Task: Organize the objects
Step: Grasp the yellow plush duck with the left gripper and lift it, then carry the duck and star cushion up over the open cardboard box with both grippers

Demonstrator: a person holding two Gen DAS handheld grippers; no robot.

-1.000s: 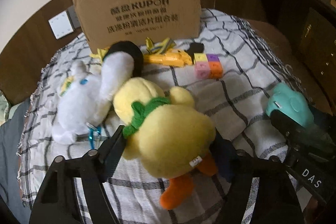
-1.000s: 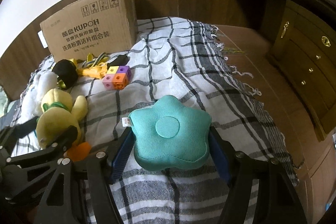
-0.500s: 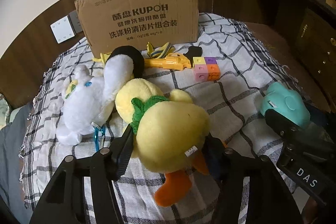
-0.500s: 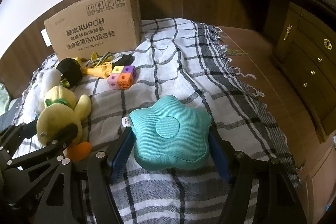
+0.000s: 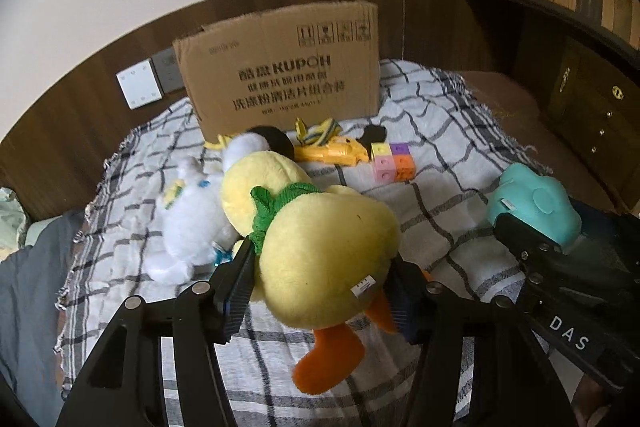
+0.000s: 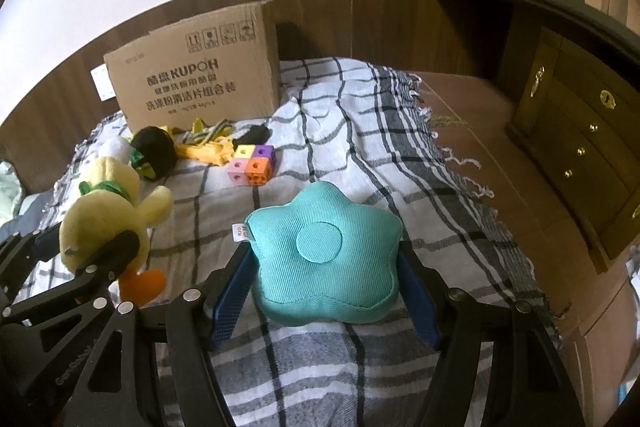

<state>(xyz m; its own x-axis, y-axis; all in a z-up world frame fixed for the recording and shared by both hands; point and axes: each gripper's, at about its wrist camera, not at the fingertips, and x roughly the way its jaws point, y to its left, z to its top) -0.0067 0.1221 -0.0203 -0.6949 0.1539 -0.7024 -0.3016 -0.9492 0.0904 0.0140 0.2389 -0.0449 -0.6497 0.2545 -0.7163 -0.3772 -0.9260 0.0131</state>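
My left gripper (image 5: 320,287) is shut on a yellow plush duck (image 5: 320,243) with a green scarf and orange feet, held above the plaid blanket (image 5: 432,187). The duck also shows in the right wrist view (image 6: 104,219). My right gripper (image 6: 324,291) is shut on a teal star-shaped cushion (image 6: 324,251), lifted over the blanket; the cushion also shows at the right of the left wrist view (image 5: 536,203). A cardboard box (image 5: 280,79) stands upright at the back of the bed.
A white plush toy (image 5: 192,219) lies left of the duck. A black round toy (image 6: 154,151), a yellow toy (image 5: 332,153) and coloured cubes (image 5: 392,163) lie before the box. A dark wooden dresser (image 6: 576,147) stands right.
Both grippers have risen and pulled back from the bed, lifting the duck and the star cushion. The box and other toys look farther away and lower.
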